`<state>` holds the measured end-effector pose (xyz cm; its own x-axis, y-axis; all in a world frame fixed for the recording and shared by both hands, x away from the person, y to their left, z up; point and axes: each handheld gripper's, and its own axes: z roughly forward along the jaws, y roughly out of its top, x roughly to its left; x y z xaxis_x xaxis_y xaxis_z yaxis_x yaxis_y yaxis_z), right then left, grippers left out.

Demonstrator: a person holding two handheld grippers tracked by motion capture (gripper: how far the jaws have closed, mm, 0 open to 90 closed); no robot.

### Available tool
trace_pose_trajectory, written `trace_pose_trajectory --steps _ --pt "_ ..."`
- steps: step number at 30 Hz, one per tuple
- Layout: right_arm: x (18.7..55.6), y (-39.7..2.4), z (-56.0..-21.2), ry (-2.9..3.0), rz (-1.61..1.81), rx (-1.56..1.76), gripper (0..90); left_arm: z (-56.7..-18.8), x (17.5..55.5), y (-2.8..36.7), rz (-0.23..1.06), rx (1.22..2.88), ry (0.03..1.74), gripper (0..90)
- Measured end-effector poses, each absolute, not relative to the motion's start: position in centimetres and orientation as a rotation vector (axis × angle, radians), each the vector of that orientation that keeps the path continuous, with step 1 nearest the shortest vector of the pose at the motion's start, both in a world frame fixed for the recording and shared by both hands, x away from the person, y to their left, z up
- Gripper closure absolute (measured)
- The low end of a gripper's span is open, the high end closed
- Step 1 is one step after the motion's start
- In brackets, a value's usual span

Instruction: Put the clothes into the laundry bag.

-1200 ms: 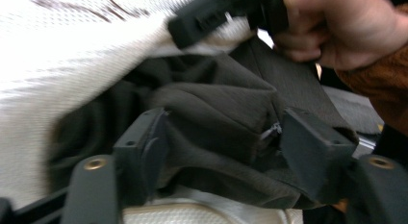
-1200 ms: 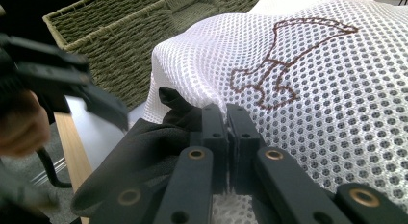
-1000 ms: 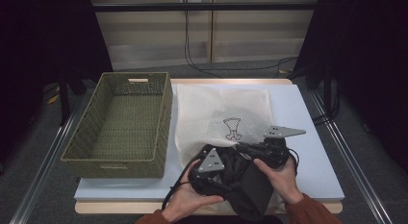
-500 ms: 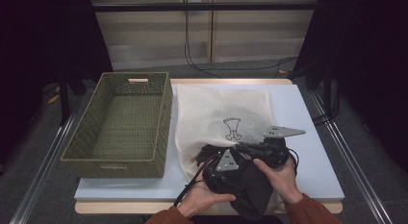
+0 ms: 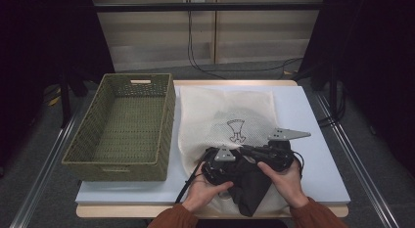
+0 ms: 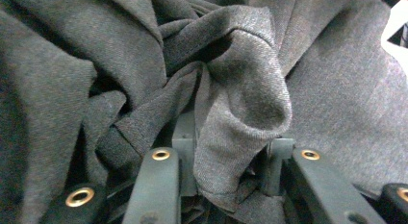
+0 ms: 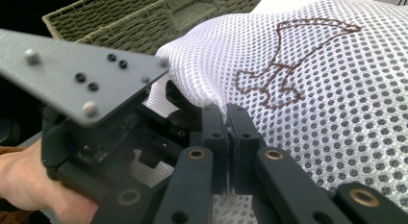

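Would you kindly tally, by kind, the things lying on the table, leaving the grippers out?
Woven basket: 1
White mesh laundry bag: 1
Dark grey garment: 1
Total: 3

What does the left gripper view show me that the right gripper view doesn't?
Left gripper view: the dark grey garment, a fold caught between the jaws of the left gripper, which have just been closing. Right gripper view: the white mesh bag with its brown motif, the woven basket, and the right gripper shut on the bag's edge. Both: black jaws pinching fabric.
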<state>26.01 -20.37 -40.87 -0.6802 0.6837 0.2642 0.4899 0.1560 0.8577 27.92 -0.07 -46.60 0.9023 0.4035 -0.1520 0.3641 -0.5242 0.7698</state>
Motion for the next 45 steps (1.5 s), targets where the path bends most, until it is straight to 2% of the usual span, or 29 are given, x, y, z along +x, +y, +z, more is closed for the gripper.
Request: trace_pose_trajectory --steps 13,19,29,39,45 --pt "25.7 -20.2 -40.1 2.231 1.625 1.143 88.1 -45.1 29.1 0.5 0.088 2.113 0.612 68.5" --pt "25.8 -20.3 -40.0 2.224 1.633 1.146 88.1 -44.0 29.4 0.5 0.125 2.124 0.589 68.9" --pt "25.8 -19.9 -39.7 2.23 1.679 1.148 88.1 -44.3 30.5 0.7 0.168 2.033 0.646 69.1" --pt "25.6 -20.0 -39.0 2.207 1.681 1.126 88.0 -42.4 31.4 0.6 0.223 2.0 0.649 69.2" --pt "25.5 -20.0 -39.0 2.221 1.663 1.119 88.0 -43.6 32.0 0.3 0.261 2.018 0.654 69.1"
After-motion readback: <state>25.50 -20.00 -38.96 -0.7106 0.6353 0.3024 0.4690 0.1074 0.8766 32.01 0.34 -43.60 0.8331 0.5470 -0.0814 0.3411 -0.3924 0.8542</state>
